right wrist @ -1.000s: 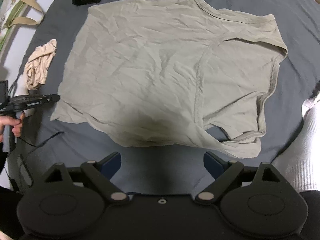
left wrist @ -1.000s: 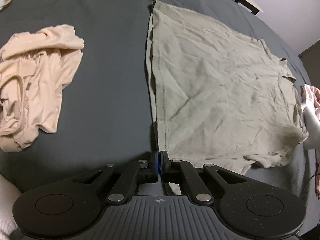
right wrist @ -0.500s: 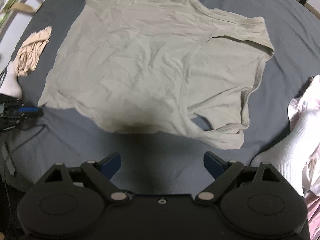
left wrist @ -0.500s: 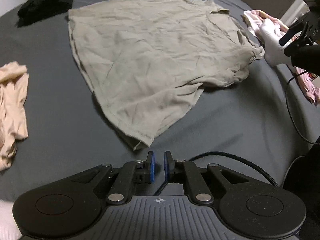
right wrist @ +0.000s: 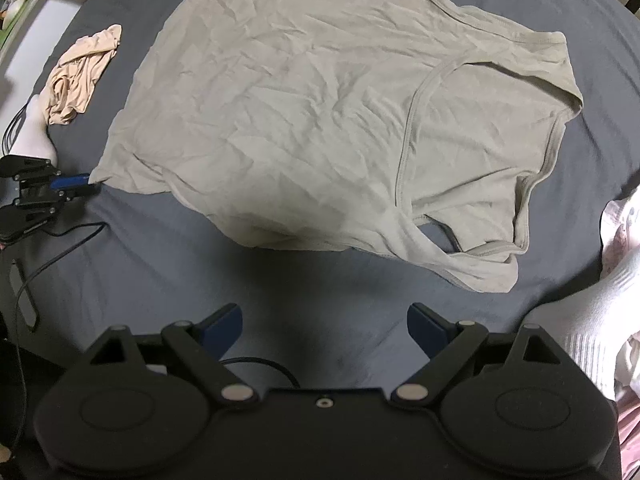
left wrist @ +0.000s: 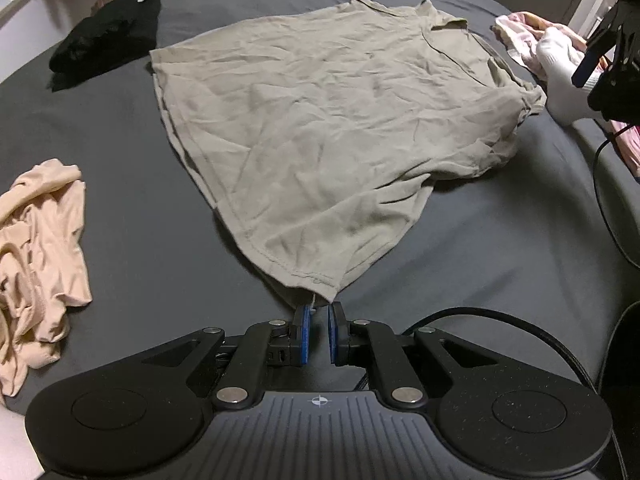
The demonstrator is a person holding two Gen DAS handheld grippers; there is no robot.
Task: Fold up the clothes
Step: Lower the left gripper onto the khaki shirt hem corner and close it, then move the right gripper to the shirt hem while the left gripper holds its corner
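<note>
A wrinkled olive-grey t-shirt [left wrist: 332, 120] lies spread on the dark grey bed; it fills the right wrist view [right wrist: 320, 92] too. My left gripper [left wrist: 318, 334] sits just short of the shirt's near hem corner, its blue pads a narrow gap apart with nothing between them; it also shows at the left edge of the right wrist view [right wrist: 80, 184], touching that corner. My right gripper [right wrist: 324, 320] is wide open and empty, hovering in front of the shirt's side edge near the folded sleeve [right wrist: 472, 248].
A crumpled beige garment [left wrist: 36, 252] lies at the left. A black garment [left wrist: 104, 40] lies at the far left. Pink and white clothes [left wrist: 556, 56] lie at the right, next to the right gripper [left wrist: 612, 68]. A black cable [left wrist: 608, 200] runs along the bed's right side.
My left gripper let go of the shirt's hem corner and opened slightly, and its view swung toward the collar end. My right gripper stayed wide open and drifted a little closer to the shirt.
</note>
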